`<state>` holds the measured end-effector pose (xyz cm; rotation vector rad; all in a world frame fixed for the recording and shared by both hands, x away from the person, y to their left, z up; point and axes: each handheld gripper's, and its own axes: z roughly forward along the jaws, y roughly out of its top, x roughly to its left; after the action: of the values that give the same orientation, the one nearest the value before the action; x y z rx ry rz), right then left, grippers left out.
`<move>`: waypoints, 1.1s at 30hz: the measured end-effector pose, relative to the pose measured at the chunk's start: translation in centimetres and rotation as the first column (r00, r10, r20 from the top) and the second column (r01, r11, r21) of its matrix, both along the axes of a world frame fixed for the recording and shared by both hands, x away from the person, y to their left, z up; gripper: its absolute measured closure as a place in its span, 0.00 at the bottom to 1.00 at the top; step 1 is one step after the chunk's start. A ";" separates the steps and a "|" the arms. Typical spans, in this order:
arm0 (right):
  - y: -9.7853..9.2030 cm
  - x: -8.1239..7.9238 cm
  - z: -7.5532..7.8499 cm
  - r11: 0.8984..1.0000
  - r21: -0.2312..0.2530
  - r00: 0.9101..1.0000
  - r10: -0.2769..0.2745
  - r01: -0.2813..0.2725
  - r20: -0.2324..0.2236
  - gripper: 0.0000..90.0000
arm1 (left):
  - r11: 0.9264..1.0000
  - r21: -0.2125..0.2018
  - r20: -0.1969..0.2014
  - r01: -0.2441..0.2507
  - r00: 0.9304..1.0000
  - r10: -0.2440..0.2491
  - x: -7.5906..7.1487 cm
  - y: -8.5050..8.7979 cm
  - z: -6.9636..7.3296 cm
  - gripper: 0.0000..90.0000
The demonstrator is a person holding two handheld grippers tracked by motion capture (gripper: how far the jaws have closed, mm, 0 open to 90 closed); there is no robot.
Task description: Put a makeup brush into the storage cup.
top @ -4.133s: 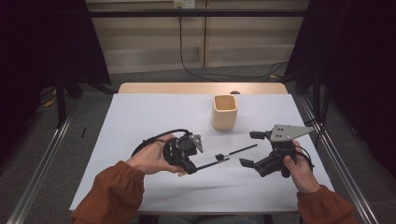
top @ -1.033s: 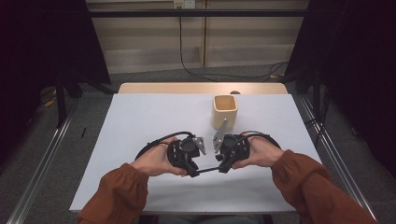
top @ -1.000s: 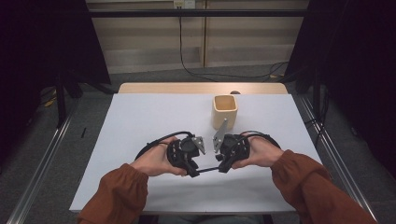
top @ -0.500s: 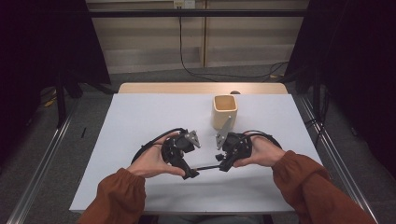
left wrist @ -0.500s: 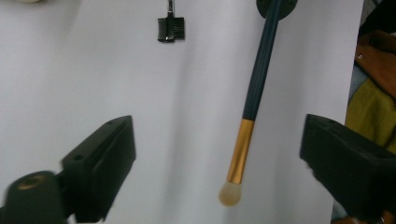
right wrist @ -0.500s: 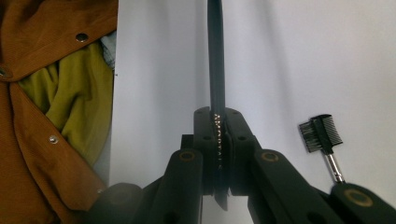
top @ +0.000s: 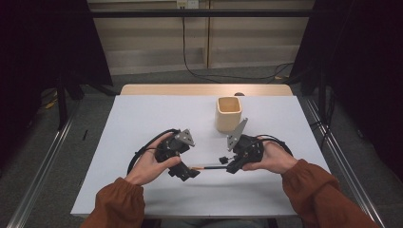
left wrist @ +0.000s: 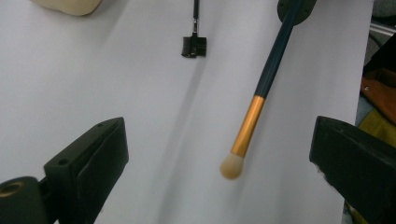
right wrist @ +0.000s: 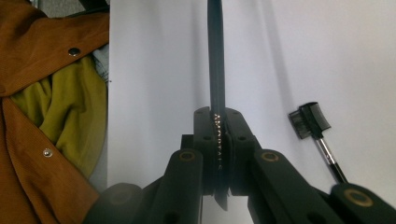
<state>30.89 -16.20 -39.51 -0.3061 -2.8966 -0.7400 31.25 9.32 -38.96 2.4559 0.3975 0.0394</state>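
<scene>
A makeup brush (top: 207,167) with a dark handle, gold ferrule and pale tip (left wrist: 232,164) hangs level just above the white table. My right gripper (top: 233,167) is shut on its handle (right wrist: 215,70), the jaws pressed tight around it (right wrist: 217,117). My left gripper (top: 187,172) has just been opening. Its jaws stand wide apart (left wrist: 219,144) with the brush tip between them, touching neither pad. A small black brow comb (left wrist: 193,46) on a thin stem lies on the table beside the right gripper (right wrist: 310,120).
A beige cup (top: 229,113) stands upright behind the grippers, toward the table's far side. The white table sheet (top: 142,118) spreads to the left and front. A brown sleeve and yellow-green cloth (right wrist: 56,102) show at the table's near edge.
The right hand came in from the right and closed on the brush handle. The left gripper's jaws opened, let go of the brush end and drew slightly left.
</scene>
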 end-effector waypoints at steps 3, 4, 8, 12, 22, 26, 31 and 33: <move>-0.6 0.0 -0.2 1.000 0.011 1.000 -0.018 0.018 -0.005 0.95 | 0.999 -0.028 0.043 -0.039 0.998 0.040 -0.1 0.8 0.0 0.05; -0.8 0.0 -0.2 1.000 0.014 1.000 -0.027 0.027 -0.004 0.95 | 0.997 -0.048 0.052 -0.057 0.997 0.060 -0.2 1.1 -0.1 0.04; -1.6 -0.1 -0.5 0.998 0.036 0.998 -0.058 0.058 -0.006 0.95 | 0.993 -0.098 0.057 -0.072 0.995 0.078 -0.6 1.9 -0.4 0.04; -2.5 -0.2 -0.5 0.994 0.062 0.996 -0.091 0.090 0.009 0.95 | 0.987 -0.128 0.080 -0.098 0.991 0.109 -0.9 2.6 -0.4 0.04; -3.9 -1.0 -0.8 0.983 0.105 0.989 -0.150 0.147 0.016 0.95 | 0.965 -0.193 0.065 -0.177 0.979 0.193 -1.0 4.2 -1.2 0.04; -4.4 -1.7 -1.0 0.976 0.135 0.984 -0.178 0.174 0.019 0.95 | 0.960 -0.212 0.072 -0.182 0.977 0.201 -1.4 4.8 -1.6 0.04; -5.0 -1.9 -1.3 0.963 0.182 0.979 -0.203 0.198 0.008 0.95 | 0.950 -0.238 0.053 -0.200 0.975 0.218 -1.7 5.2 -1.9 0.04; -4.9 -1.8 -1.4 0.958 0.199 0.977 -0.213 0.205 0.018 0.95 | 0.945 -0.250 0.040 -0.210 0.973 0.227 -1.7 5.4 -1.9 0.04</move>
<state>29.11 -21.05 -40.86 -0.5866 -2.8253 -1.0679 29.54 14.73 -40.85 2.1524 0.6066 0.1592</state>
